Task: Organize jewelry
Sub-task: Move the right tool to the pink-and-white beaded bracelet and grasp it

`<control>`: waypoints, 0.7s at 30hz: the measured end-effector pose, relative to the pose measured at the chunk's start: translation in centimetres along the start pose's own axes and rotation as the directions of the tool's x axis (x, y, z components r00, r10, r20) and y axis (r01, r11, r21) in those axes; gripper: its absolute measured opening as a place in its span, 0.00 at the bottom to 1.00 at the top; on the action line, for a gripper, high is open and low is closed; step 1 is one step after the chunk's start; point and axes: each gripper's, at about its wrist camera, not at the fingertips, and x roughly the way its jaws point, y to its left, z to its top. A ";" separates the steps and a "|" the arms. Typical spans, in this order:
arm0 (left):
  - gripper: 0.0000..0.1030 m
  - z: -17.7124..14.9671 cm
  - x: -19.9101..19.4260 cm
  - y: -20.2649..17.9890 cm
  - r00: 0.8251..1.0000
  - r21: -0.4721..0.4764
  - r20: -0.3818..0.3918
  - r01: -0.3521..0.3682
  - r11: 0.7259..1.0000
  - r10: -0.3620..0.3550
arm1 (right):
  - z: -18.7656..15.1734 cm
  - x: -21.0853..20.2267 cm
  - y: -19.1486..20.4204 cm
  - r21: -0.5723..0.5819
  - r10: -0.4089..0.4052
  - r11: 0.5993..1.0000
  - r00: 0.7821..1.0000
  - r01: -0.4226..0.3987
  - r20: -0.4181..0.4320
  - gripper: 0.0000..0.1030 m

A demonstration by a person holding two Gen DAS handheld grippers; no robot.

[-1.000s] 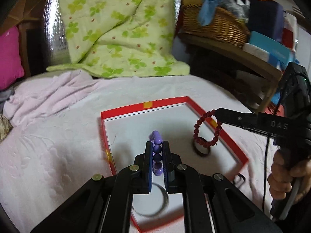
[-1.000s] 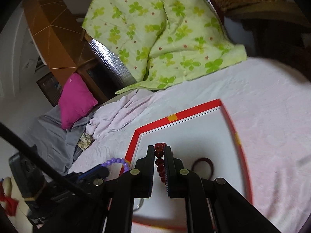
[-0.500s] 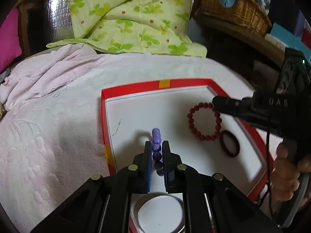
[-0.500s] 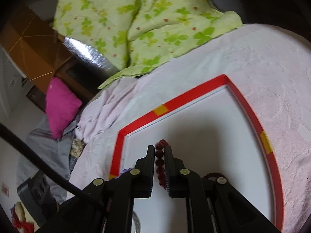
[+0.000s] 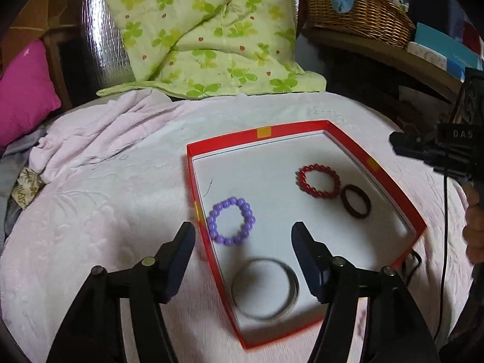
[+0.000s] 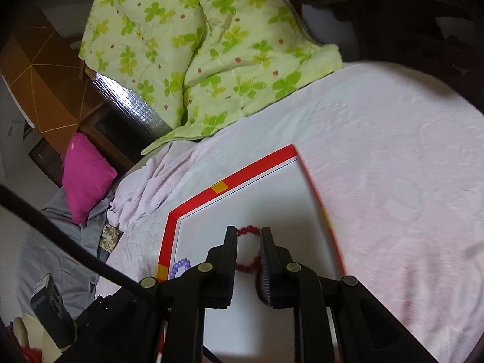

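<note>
The purple bead bracelet point(image 5: 232, 221), a ring of glossy round plastic-looking beads, lies flat on the white floor of the shallow red-walled box point(image 5: 375, 163), close to its left wall. My left gripper point(image 5: 243, 236) hangs over it with its jaws wide apart; they have just been opening, and nothing is between them. The red bead bracelet point(image 5: 317, 180), smaller shiny beads in a tight ring, lies flat toward the far right of the box, just beside a smooth dark maroon bangle point(image 5: 355, 201). Nearest me a thin silvery metal bangle point(image 5: 264, 289) lies blurred on the box floor. The box rim carries small yellow patches.

My right gripper point(image 6: 248, 243) has its ribbed black jaws a little apart, having just been opening; the red beads show through the gap below, not pinched. In the left view its black body reads "DAS".

The box sits on a bed with a pale pink embossed cover point(image 5: 106, 227). Beyond lie a green clover-print quilt point(image 5: 208, 30), a magenta pillow point(image 5: 21, 90) and a woven wicker basket point(image 5: 363, 15).
</note>
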 end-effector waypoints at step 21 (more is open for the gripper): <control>0.67 -9.9 -9.8 0.3 0.999 -0.016 -0.013 -0.042 0.999 0.042 | -10.1 -12.7 -6.0 0.082 0.031 0.996 0.999 -0.029 -0.014 0.26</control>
